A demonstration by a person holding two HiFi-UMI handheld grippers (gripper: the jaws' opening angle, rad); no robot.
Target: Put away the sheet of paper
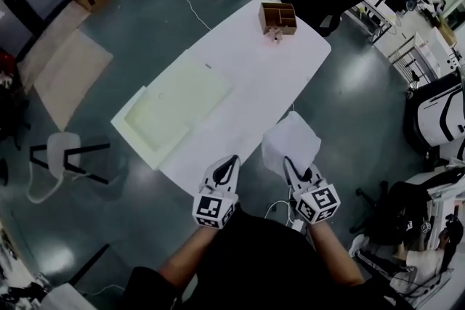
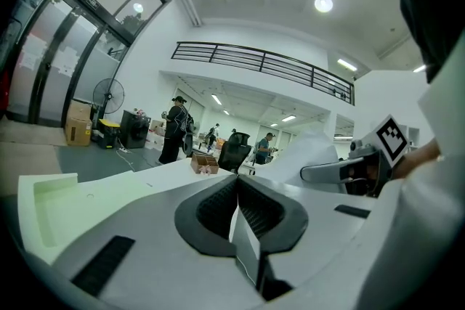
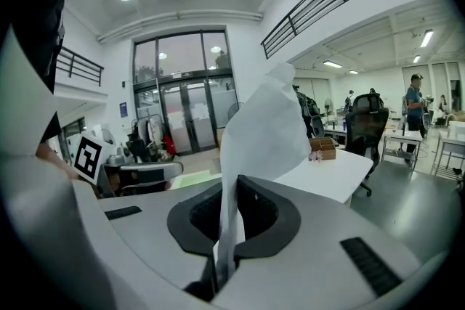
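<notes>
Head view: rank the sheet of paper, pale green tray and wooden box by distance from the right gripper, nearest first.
1. sheet of paper: pinched in the jaws of the right gripper, sticking out just ahead of it.
2. pale green tray: on the left side of the table, further ahead.
3. wooden box: at the table's far end.

White oval-ended table [image 1: 269, 80] runs from bottom centre of the head view to the upper right. Pale greenish-white shallow tray [image 1: 178, 109] lies flat on its left part, lower left corner overhanging the table edge. Brown open box with compartments [image 1: 279, 18] sits at the far end, upper right. Small pinkish item [image 1: 275, 35] just in front of the box, too small to identify.
</notes>
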